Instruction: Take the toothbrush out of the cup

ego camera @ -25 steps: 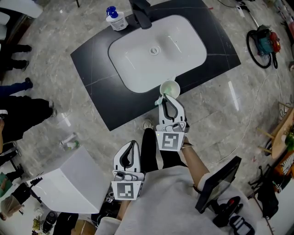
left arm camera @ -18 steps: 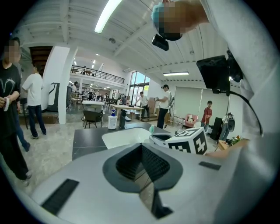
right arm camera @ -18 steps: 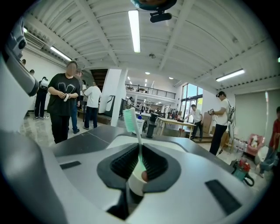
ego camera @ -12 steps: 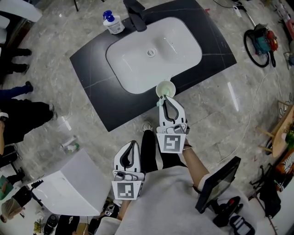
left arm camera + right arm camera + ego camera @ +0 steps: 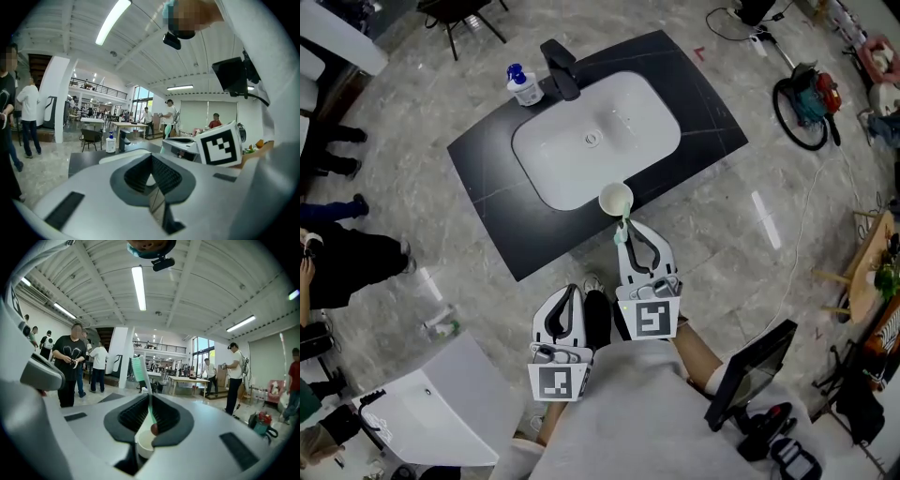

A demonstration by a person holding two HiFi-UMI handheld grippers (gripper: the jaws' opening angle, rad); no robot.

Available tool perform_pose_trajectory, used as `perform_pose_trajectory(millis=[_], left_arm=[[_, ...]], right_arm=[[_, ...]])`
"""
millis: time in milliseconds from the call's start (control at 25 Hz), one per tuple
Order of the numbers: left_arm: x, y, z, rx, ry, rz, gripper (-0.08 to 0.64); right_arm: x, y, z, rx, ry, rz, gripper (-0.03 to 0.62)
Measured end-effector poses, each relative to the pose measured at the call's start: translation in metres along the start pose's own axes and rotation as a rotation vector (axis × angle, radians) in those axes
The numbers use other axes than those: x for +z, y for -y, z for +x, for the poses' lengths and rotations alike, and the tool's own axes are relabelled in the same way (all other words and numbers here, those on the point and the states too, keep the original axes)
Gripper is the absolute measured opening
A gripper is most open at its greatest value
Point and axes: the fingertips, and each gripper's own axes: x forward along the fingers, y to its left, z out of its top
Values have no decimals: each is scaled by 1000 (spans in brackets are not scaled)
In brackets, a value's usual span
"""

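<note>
A pale green cup point(image 5: 615, 199) stands on the black counter point(image 5: 487, 178) at the basin's near rim. My right gripper point(image 5: 625, 228) hovers just this side of it, shut on a mint-green toothbrush point(image 5: 622, 232). In the right gripper view the toothbrush point(image 5: 140, 371) stands upright between the jaws of the right gripper point(image 5: 150, 399), bristles on top, with the cup point(image 5: 144, 442) below them. I cannot tell whether its lower end still reaches into the cup. My left gripper point(image 5: 572, 292) is lower left, off the counter, shut and empty; the left gripper view shows the left gripper point(image 5: 151, 157) with jaws together.
The counter holds a white basin point(image 5: 600, 141), a dark faucet point(image 5: 558, 67) and a soap bottle point(image 5: 521, 86). People stand at the left point(image 5: 347, 253). A white unit point(image 5: 422, 412) sits lower left, a monitor point(image 5: 750, 375) lower right, a cable and tool point(image 5: 806, 103) far right.
My right gripper has risen with the toothbrush and drawn back a little from the cup, which stays on the counter. The left gripper has come up slightly.
</note>
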Motion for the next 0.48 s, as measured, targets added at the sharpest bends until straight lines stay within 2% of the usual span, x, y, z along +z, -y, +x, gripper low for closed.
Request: perform_pose_trajectory(millis=[160, 480], left_arm=[[12, 8, -1, -14, 32, 16, 5], [33, 19, -3, -43, 127, 56, 5]], right_arm=[[19, 6, -21, -15, 52, 51, 32], [59, 17, -53, -99, 257, 256, 32]])
